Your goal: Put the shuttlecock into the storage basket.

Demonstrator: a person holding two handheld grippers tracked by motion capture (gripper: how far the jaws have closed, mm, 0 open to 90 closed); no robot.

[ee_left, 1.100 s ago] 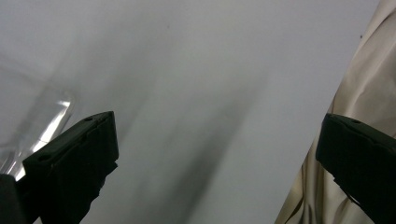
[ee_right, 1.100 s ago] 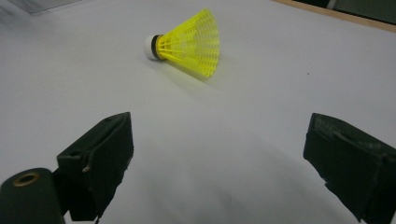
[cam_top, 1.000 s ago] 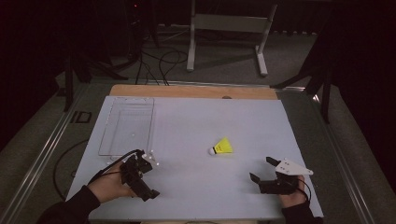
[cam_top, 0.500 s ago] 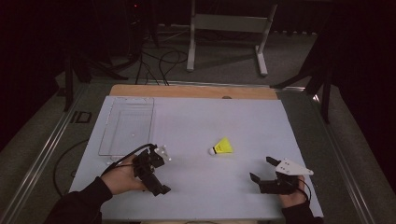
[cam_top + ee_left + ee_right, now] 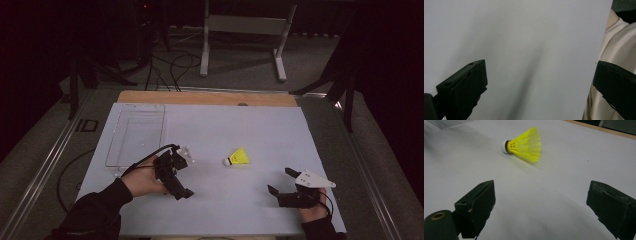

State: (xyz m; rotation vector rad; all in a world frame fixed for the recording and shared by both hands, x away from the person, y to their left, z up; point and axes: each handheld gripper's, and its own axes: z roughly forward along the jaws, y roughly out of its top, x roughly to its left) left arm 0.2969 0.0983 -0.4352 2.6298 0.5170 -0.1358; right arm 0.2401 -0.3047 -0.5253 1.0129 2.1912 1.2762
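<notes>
A yellow shuttlecock (image 5: 238,157) with a white cork lies on its side on the white table top (image 5: 235,125), right of centre. The right gripper view shows the shuttlecock (image 5: 525,143) ahead of the jaws, cork to the left. My right gripper (image 5: 281,181) rests near the front right of the table, open and empty, a short way from the shuttlecock. In its own view my right gripper (image 5: 541,197) has its jaws wide apart. A hand holds my left gripper (image 5: 176,181) left of the shuttlecock. My left gripper (image 5: 540,75) is open over bare table top.
A clear flat tray (image 5: 136,135) lies at the table's left, behind the left hand. A wooden strip (image 5: 207,97) runs along the far edge. Cream cloth (image 5: 616,42) hangs past the table edge in the left gripper view. Stands and cables (image 5: 175,65) sit on the dark floor beyond.
The left hand has carried its gripper right and slightly forward, toward the shuttlecock, turning it as it went. The right gripper and the shuttlecock have stayed put.
</notes>
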